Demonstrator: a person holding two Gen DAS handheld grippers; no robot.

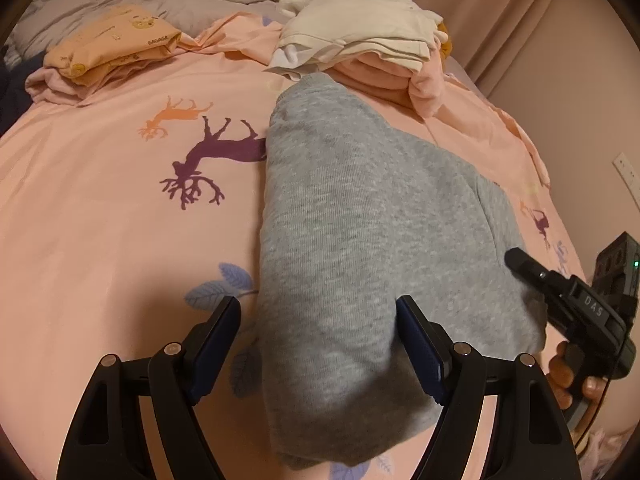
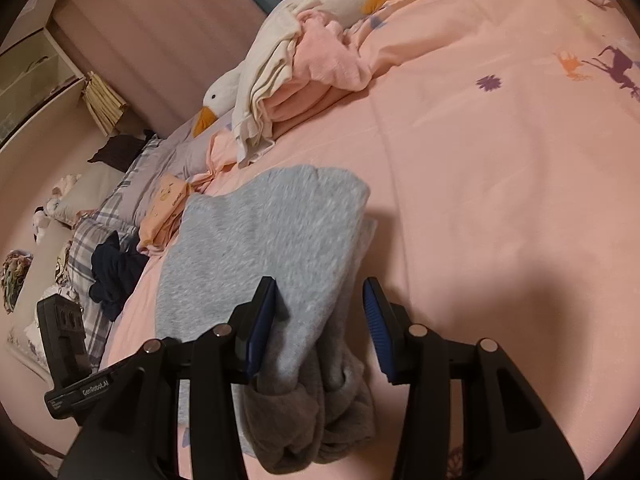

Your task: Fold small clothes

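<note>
both tongs, left (image 1: 318, 350) and right (image 2: 320, 328), gape open around the soft, floppy grey garment (image 1: 360, 240), best pinched at its bunched near edge.

A bed with a pink deer-print cover (image 1: 120, 220) fills the frame; curtains (image 1: 500, 8) hang upper right.

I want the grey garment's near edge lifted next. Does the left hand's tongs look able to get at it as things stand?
Probably yes. The left tongs stand open, with the grey garment already lying between the fingers, and nothing sits on top of that near edge. The right tongs are off at the garment's other side.
</note>
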